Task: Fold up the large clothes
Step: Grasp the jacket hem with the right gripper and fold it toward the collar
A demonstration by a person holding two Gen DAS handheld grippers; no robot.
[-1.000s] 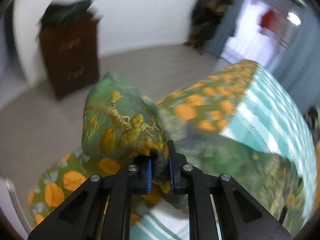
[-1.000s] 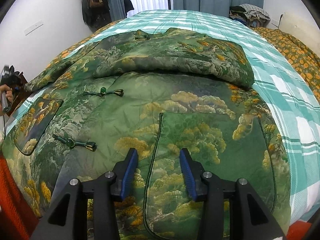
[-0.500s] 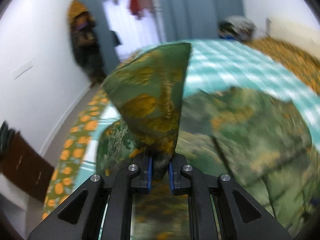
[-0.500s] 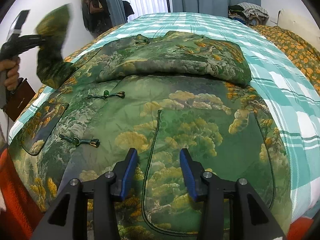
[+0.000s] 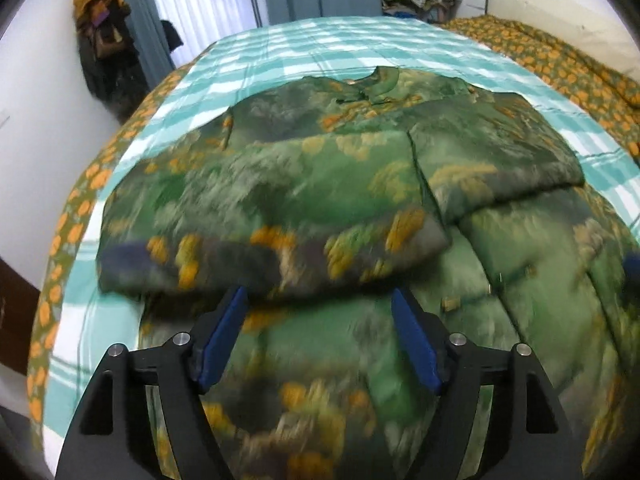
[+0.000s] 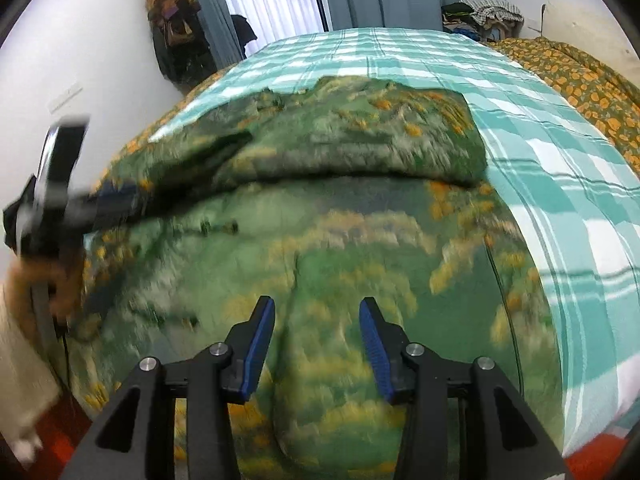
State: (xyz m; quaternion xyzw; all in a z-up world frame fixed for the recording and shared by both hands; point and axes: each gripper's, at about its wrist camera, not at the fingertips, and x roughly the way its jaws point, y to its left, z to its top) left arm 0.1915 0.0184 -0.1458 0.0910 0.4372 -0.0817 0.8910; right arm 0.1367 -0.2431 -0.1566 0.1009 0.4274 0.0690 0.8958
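Both tongs hang over the bed (image 5: 328, 52): the left gripper (image 5: 320, 340) has just been opening, jaws wide apart with nothing between them, and the right gripper (image 6: 316, 344) stands part open and empty. Across the checked bedspread lies the green quilted jacket (image 6: 360, 248), both sleeves apparently folded across its chest; the body fold seems left to do. Only the left view shows the collar (image 5: 380, 84); only the right view shows the person's hand (image 6: 44, 284) on the left tool.
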